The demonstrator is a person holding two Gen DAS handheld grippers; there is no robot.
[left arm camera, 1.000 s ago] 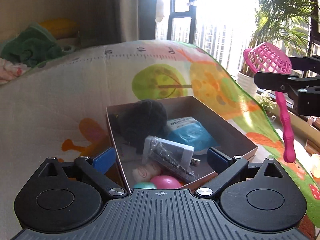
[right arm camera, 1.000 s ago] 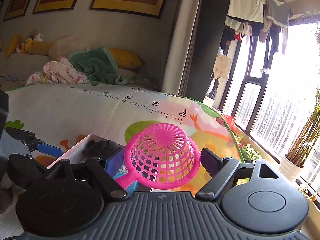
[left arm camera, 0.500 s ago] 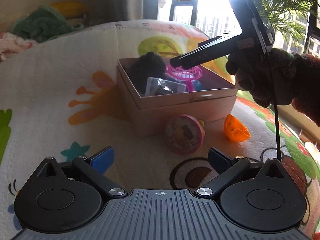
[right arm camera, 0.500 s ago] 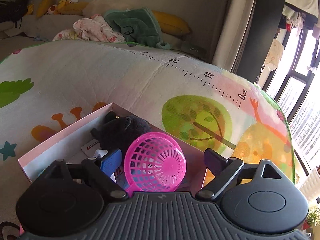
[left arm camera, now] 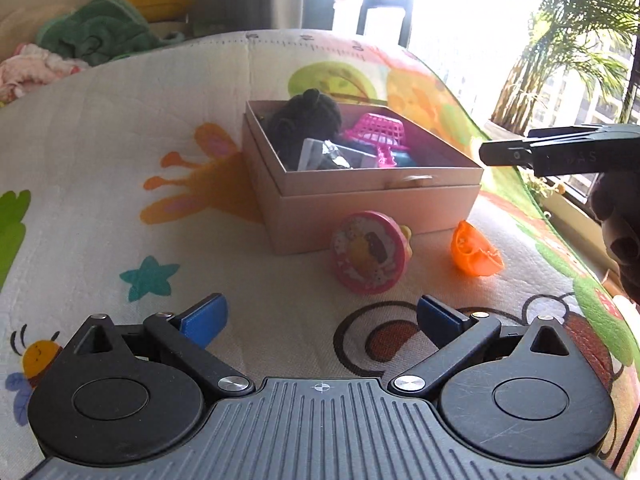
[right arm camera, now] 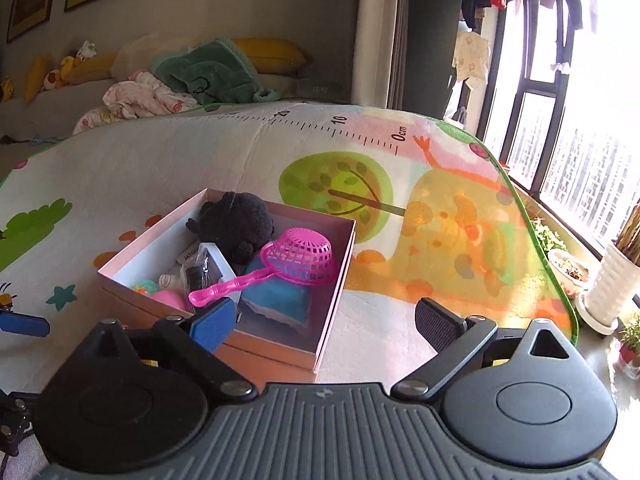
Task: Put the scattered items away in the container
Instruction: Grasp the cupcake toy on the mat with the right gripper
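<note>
A pink cardboard box point(left arm camera: 360, 204) point(right arm camera: 332, 300) stands on the play mat. In it lie a pink toy strainer point(right arm camera: 296, 260) point(left arm camera: 378, 136), a black plush point(right arm camera: 236, 224) point(left arm camera: 304, 124), a blue packet point(right arm camera: 280, 296) and small items. A round pink toy point(left arm camera: 370, 258) leans on the box's near wall. An orange toy point(left arm camera: 474, 256) lies to its right. My left gripper point(left arm camera: 320, 320) is open and empty, low over the mat before the round toy. My right gripper point(right arm camera: 324, 320) is open and empty, above the box's near right corner, and shows at the right of the left wrist view point(left arm camera: 560, 154).
The colourful play mat point(right arm camera: 400, 208) ends at a window ledge with potted plants point(right arm camera: 612, 288) on the right. A sofa with a green blanket point(right arm camera: 208, 72) and clothes runs along the far wall.
My right gripper opened, let the pink strainer drop into the box, and pulled back to the right. My left gripper backed away from the box and lowered toward the mat.
</note>
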